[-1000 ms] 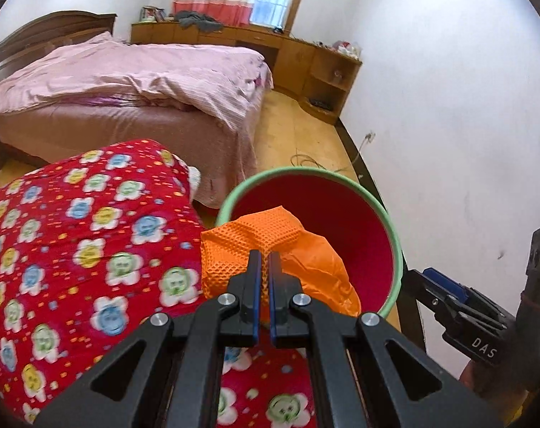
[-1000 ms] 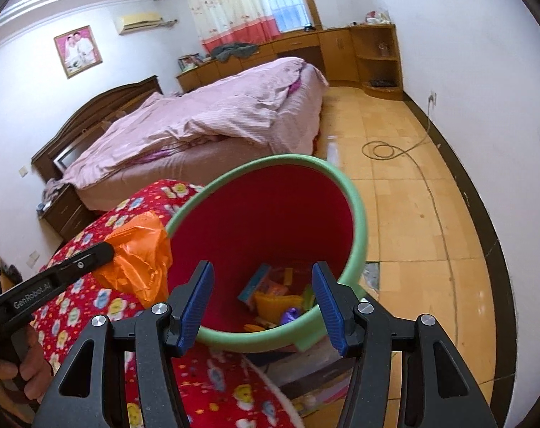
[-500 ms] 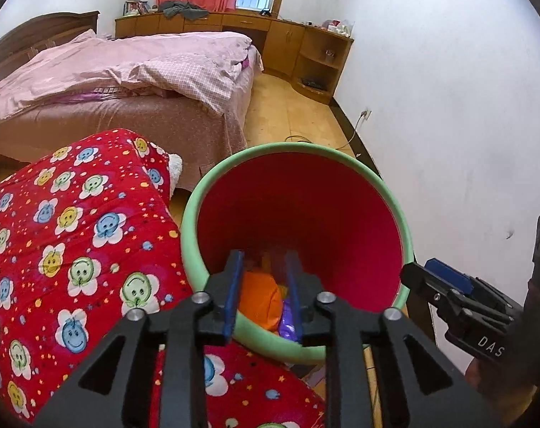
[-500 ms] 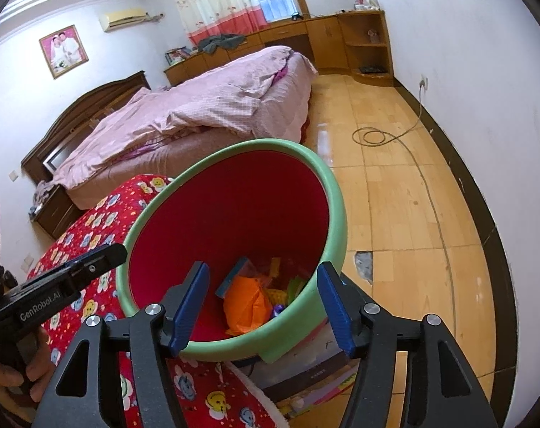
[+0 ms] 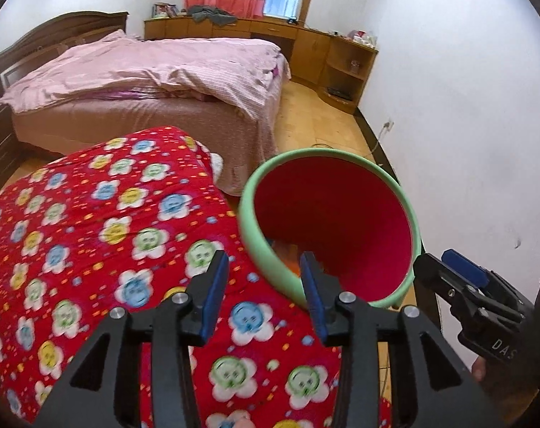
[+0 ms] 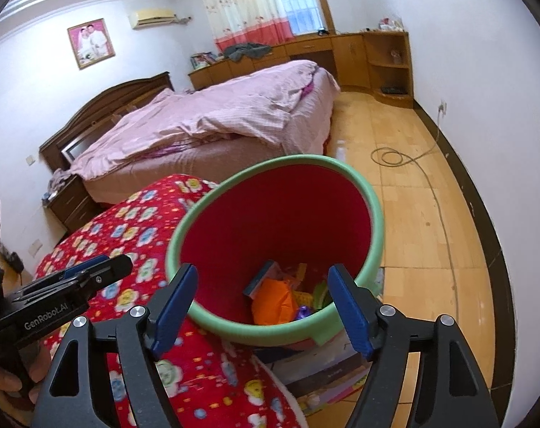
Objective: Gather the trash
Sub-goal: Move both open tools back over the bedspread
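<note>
Beside red quilt [image 6: 134, 235], tilted bin [image 6: 375, 214], mouth cameraward.

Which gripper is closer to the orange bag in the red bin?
Right. The right gripper hangs opening just over the crumpled orange plastic bag; the left gripper, also opening, sits beside the red green-rimmed bin.

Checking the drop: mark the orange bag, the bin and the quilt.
orange bag [image 6: 274, 302]: right wrist view, middle of its crumpled top, inside the bin.
bin [image 6: 376, 210]: right wrist view, green rim, right side.
quilt [image 5: 102, 235]: left wrist view, flowered top surface.
</note>
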Tool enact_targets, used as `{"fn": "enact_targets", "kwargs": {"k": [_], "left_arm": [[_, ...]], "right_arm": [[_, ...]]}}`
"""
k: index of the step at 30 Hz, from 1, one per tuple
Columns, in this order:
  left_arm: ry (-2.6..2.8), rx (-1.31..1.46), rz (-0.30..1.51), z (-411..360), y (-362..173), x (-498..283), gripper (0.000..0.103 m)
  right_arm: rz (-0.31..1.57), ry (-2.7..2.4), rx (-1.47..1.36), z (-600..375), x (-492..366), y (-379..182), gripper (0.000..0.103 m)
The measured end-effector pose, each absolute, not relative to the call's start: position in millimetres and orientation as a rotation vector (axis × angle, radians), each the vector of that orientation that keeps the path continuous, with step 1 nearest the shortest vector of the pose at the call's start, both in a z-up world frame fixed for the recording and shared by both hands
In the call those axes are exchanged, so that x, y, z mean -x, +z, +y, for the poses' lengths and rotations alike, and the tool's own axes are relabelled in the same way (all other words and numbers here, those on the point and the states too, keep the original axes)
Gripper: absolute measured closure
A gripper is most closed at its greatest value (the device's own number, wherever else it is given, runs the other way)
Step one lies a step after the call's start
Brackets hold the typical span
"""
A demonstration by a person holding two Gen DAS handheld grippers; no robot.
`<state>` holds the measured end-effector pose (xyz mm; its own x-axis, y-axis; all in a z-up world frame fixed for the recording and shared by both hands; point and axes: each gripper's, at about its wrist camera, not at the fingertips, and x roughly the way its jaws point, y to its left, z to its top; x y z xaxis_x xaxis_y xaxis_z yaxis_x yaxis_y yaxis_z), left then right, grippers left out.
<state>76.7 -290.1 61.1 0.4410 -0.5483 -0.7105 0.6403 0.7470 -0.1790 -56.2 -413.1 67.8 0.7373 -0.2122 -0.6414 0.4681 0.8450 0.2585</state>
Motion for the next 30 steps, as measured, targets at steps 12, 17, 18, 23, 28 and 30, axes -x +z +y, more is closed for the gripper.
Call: {"fn": "enact_targets", "kwargs": {"k": [12, 17, 18, 23, 28, 30], "left_arm": [[-0.62, -0.102, 0.807, -223, 82, -56, 0.061], [-0.568, -0.092, 0.783, -193, 90, -44, 0.061], [-0.558, -0.091, 0.779, -188, 91, -42, 0.061], [-0.516, -0.063, 0.766, -160, 95, -31, 0.061], [-0.461, -0.05, 0.736, -136, 99, -19, 0.061], [-0.443, -0.046, 0.724, -128, 100, -15, 0.061]], "right_arm": [[0.596, -0.297, -0.381, -357, 65, 91, 0.021], [0.575, -0.26, -0.35, -332, 69, 101, 0.02], [0.571, -0.253, -0.344, -327, 70, 102, 0.02], [0.553, -0.218, -0.314, -300, 75, 109, 0.02], [0.552, -0.192, -0.295, -281, 80, 109, 0.02], [0.55, -0.185, -0.296, -275, 82, 108, 0.02]]}}
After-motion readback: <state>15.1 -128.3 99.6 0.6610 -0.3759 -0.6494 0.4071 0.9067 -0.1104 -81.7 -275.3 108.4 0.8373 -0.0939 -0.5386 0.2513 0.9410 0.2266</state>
